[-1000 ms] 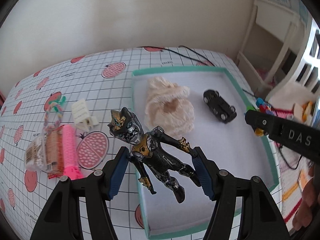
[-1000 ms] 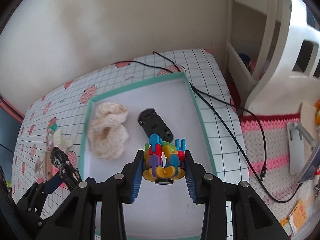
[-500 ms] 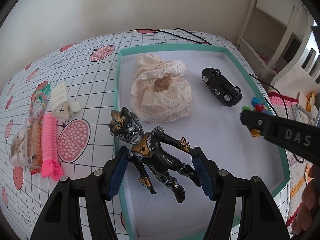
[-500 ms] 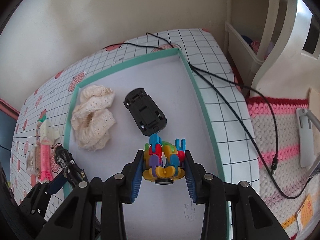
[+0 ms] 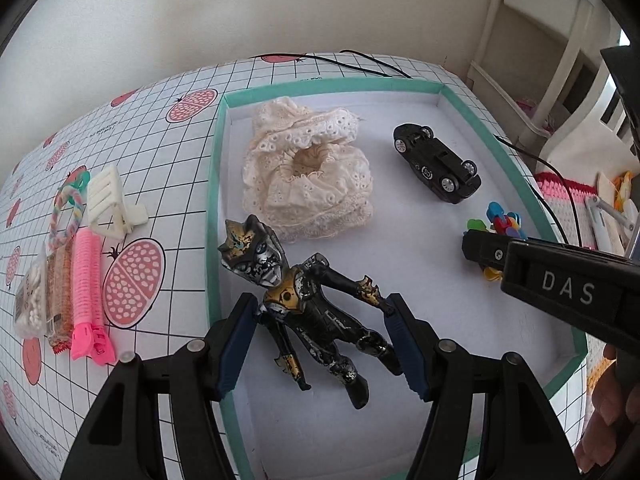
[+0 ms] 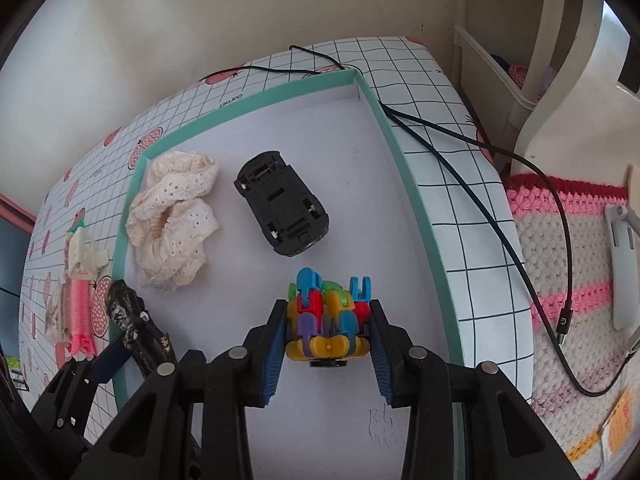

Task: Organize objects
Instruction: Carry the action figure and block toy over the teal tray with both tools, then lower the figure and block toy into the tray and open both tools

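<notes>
Nearest the left wrist camera, the left tool (image 5: 320,340) holds a black, gold and silver action figure (image 5: 304,304) by the torso, head toward 11 o'clock, over the near-left corner of the green-rimmed tray (image 5: 214,184). Whether the figure touches the tray floor cannot be told. In the right wrist view, the right tool (image 6: 328,332) is clamped on a cluster of colourful plastic link pieces (image 6: 326,312) above the tray's white floor, toward its right side.

Further in, a cream lace scrunchie (image 5: 308,172) lies at about 12 o'clock of the figure, and a black toy car (image 5: 438,168) lies upside down at 1 o'clock, well apart from it. Both rest inside the tray.

On the worktop (image 5: 160,148) left of the tray, at 9 to 10 o'clock, lie a pink hair roller (image 5: 86,284), a white hair claw clip (image 5: 110,204), a pastel braided loop (image 5: 66,216) and a clear packet (image 5: 32,300). A black cable (image 6: 460,140) runs past the tray's far edge.

The step in hand looks like placing both held toys in the tray. The next move calls for lowering each onto free floor and opening the tools, without crowding the scrunchie or car. The worktop items would remain to collect.
</notes>
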`<state>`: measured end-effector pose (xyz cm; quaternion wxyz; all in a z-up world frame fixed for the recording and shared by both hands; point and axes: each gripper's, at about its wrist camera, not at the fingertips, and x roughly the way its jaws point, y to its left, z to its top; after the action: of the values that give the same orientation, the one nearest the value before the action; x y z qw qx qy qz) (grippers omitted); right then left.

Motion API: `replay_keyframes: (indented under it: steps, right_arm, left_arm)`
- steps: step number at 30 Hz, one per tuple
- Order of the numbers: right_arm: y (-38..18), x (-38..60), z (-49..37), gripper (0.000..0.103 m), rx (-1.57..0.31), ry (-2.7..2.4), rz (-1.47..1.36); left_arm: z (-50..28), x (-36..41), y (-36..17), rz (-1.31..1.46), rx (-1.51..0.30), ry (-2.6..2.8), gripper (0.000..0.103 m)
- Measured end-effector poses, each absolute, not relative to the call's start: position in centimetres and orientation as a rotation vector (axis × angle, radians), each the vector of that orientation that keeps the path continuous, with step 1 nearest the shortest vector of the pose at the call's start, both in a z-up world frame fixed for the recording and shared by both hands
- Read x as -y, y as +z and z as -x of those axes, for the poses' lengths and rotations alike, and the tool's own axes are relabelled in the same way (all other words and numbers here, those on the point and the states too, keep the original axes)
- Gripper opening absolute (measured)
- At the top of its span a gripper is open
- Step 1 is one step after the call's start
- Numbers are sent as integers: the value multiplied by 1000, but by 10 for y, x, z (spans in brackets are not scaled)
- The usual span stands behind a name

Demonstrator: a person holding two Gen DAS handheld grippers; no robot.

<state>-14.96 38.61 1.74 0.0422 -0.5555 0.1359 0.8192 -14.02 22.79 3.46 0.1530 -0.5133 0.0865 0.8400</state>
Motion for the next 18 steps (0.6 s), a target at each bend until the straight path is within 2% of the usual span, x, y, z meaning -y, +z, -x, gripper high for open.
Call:
replay_keyframes:
  steps: [18]
  right_arm:
    - [18,-381,142,47,-428,2523,1691]
  left_arm:
    - [143,-225,39,1521,-167,2373,67]
